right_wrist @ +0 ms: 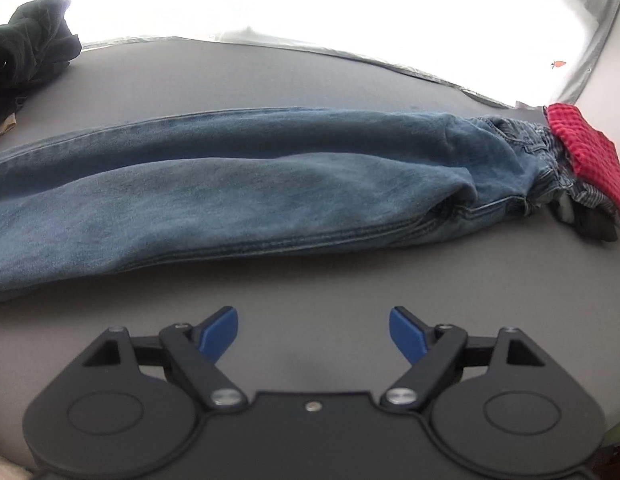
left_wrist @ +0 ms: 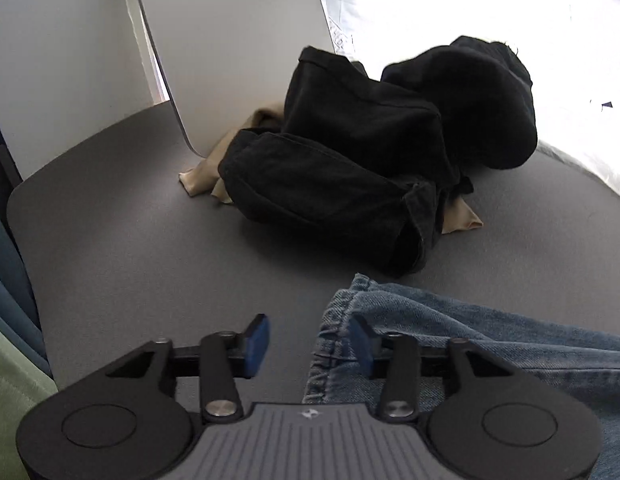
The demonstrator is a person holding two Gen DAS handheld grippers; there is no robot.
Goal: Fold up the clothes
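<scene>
1. Your left gripper (left_wrist: pixel 310 346) sits at the jeans (right_wrist: pixel 237 184) hem (left_wrist: pixel 338 320), jaws apart, one pad over the denim, nothing pinched.
2. Your right gripper (right_wrist: pixel 314 334) hovers over bare grey table (right_wrist: pixel 310 280), jaws wide, empty.
3. Jeans lie stretched flat across the table, waist beside a red cloth (right_wrist: pixel 582 152); black clothes (left_wrist: pixel 350 152) piled behind.
4. Step looks like grabbing the leg end; next, close on the hem and carry it toward the waist.

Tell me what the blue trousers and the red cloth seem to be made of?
Blue trousers: faded denim, going by the twill surface and doubled seam stitching. Red cloth: looks like a knit or waffle weave with a bumpy grid texture; fibre unclear.
</scene>
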